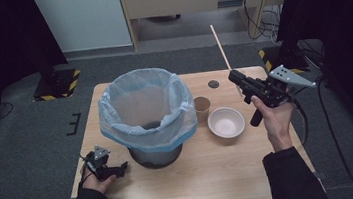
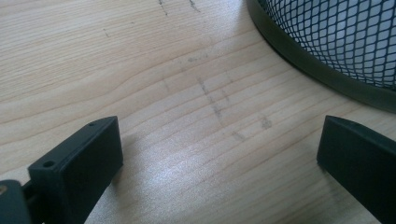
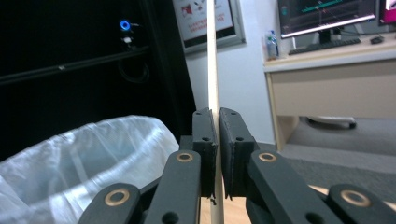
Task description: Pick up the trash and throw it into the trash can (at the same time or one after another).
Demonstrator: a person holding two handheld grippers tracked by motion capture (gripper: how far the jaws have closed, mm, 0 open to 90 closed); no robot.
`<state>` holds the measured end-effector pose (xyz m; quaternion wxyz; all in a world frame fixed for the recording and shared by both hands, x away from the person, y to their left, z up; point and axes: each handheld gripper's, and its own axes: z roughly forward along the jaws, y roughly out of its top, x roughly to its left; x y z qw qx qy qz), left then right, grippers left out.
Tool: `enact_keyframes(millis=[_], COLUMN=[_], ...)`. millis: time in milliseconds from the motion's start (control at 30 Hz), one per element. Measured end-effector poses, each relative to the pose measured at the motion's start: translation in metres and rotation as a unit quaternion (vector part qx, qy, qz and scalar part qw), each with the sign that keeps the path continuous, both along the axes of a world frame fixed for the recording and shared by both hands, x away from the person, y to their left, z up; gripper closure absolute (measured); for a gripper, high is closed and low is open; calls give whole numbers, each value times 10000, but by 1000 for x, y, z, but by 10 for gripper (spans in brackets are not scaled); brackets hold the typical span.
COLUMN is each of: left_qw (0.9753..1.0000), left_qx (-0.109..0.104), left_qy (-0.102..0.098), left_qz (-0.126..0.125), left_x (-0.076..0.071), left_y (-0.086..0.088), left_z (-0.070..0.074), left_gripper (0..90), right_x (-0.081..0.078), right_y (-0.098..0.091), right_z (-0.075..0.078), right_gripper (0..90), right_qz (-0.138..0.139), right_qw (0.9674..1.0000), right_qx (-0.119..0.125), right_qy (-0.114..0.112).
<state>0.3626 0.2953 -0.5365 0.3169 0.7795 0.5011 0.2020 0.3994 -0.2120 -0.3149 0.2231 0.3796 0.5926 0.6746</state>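
The left gripper [image 1: 114, 171] is rested on the table [image 1: 213, 176] at the 7 o'clock position, jaws spread wide with bare wood between them, just beside the base of the mesh bin [image 1: 151, 155]. The bin is lined with a pale bag [image 1: 143, 108]. At 3 o'clock, a white bowl [image 1: 226, 122] and a paper cup [image 1: 202, 106] are placed. At 2 o'clock, the right gripper [image 1: 235, 77] is held raised, jaws clamped on a thin wooden stick [image 1: 221, 49], which is held steeply tilted above the table's far edge.
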Motion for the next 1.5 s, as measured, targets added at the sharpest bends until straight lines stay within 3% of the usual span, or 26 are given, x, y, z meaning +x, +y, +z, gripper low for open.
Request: enact_keyframes(millis=[267,667,1000,1500], left_qw=[10000,10000,10000,10000], left_qx=[-2,0,-1,-6], left_qy=[-4,0,1,-3], left_qz=[-1,0,-1,-16], left_x=[0,0,0,0], left_y=[0,0,0,0], left_z=[0,0,0,0], left_gripper=[0,0,0,0], right_x=[-2,0,3,9], right_y=[20,44,67,107], right_z=[26,50,61,63], right_gripper=[859,859,859,859], right_qz=[182,354,568,809], right_qw=[9994,9982,9968,9953], right_qx=[66,54,111,-30], right_qy=[-282,-475,-558,-528])
